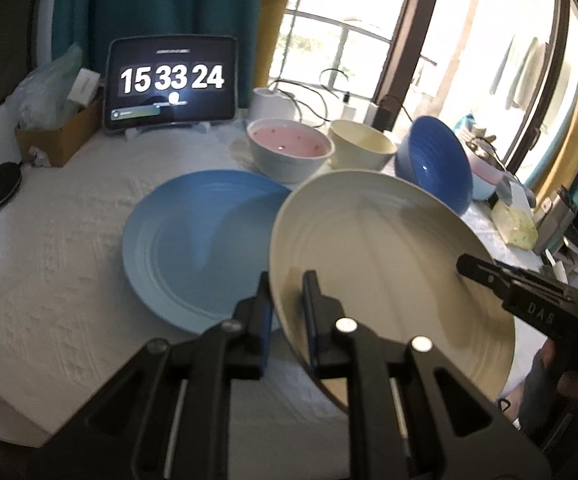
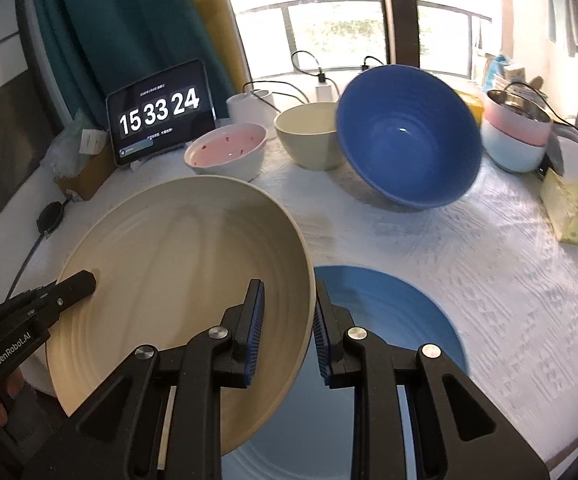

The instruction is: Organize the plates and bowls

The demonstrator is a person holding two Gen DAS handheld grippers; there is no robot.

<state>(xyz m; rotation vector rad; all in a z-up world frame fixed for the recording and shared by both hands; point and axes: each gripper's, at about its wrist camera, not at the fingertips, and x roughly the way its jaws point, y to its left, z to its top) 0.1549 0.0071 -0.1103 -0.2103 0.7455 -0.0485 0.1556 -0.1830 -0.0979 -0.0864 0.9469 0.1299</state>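
Observation:
I hold a cream plate tilted above the white tablecloth, with a gripper on each side of its rim. My left gripper is shut on the near rim in the left wrist view. My right gripper is shut on the opposite rim. Each view also shows the other gripper's top finger lying on the plate. A light blue plate lies flat on the table under the cream one. Behind stand a pink dotted bowl, a cream bowl and a tipped dark blue bowl.
A tablet showing a clock stands at the back, with a cardboard box and a black pouch to its left. A white jug and cables sit behind the bowls. Stacked pink and pale blue bowls and a yellow pack lie right.

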